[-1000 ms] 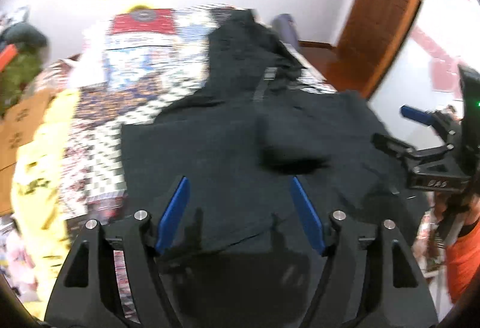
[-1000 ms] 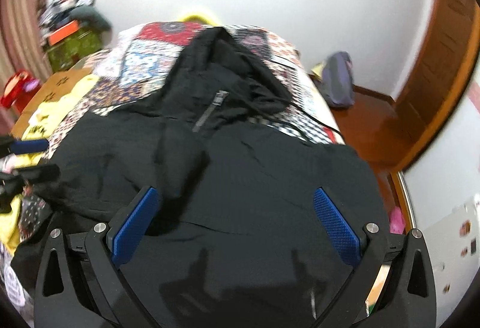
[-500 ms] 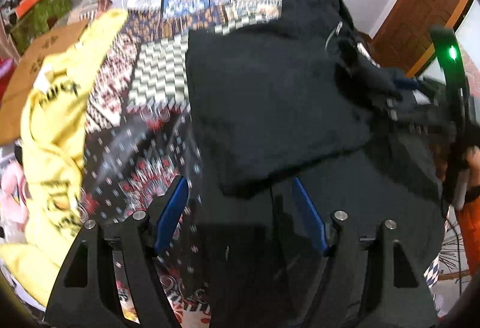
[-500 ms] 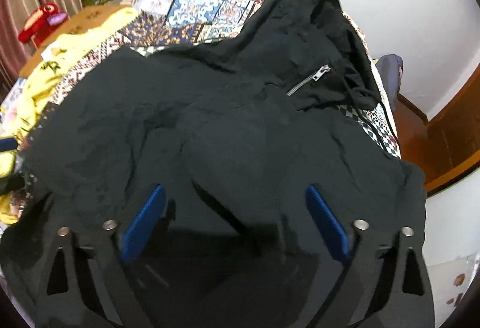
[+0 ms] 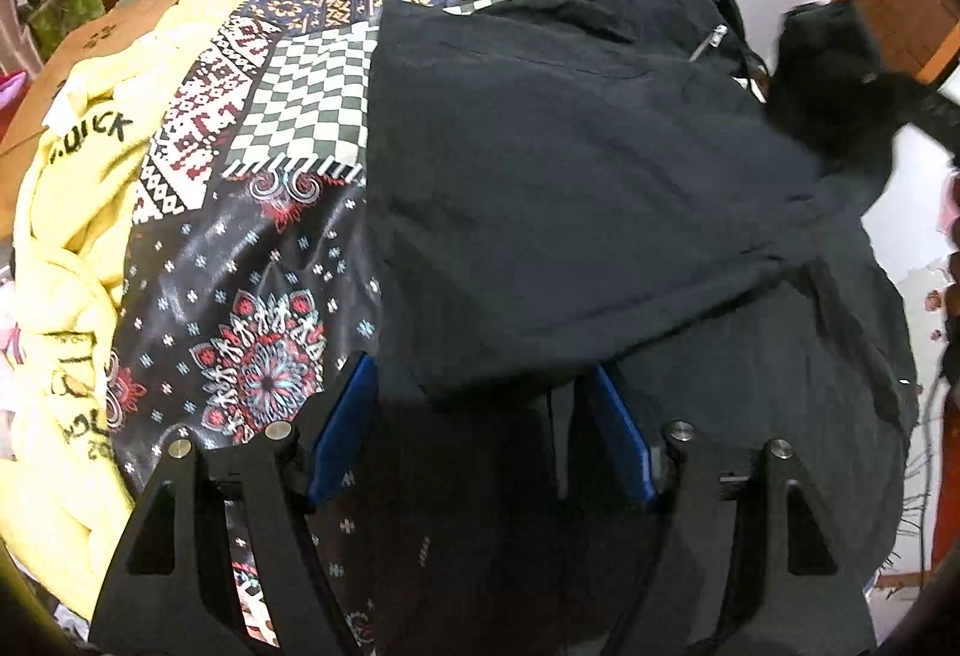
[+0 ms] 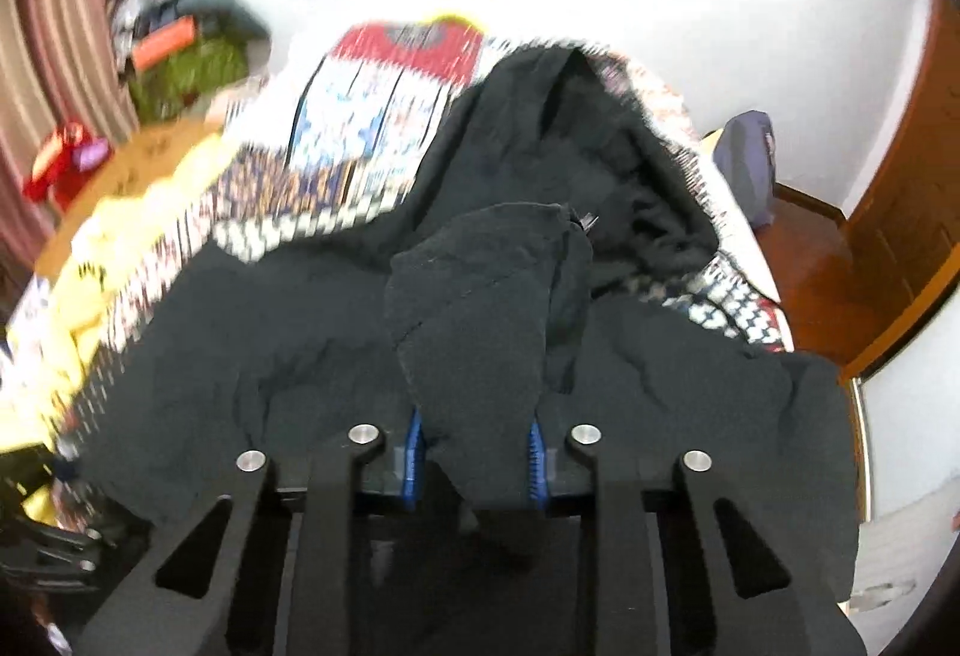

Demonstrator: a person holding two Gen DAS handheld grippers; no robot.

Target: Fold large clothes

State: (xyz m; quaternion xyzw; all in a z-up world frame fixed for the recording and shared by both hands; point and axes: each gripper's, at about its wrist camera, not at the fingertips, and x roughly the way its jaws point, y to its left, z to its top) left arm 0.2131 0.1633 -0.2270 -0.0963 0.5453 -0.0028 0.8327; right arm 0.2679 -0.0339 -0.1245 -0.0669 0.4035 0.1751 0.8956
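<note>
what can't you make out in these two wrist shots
- Black hoodie near hem: left wrist view, hidden under the left gripper.
- Patterned bedspread: right wrist view, motion blur.
- Right gripper pads, closing: bunched hoodie fabric covers them.
- Yellow garment print: cut off by folds.

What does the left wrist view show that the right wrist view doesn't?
Only left wrist: the left gripper, jaws apart over the hoodie's lower edge, and its zipper pull. Only right wrist: the right gripper closing on a raised fold, a purple bag. Both: hoodie, quilt, yellow garment.
</note>
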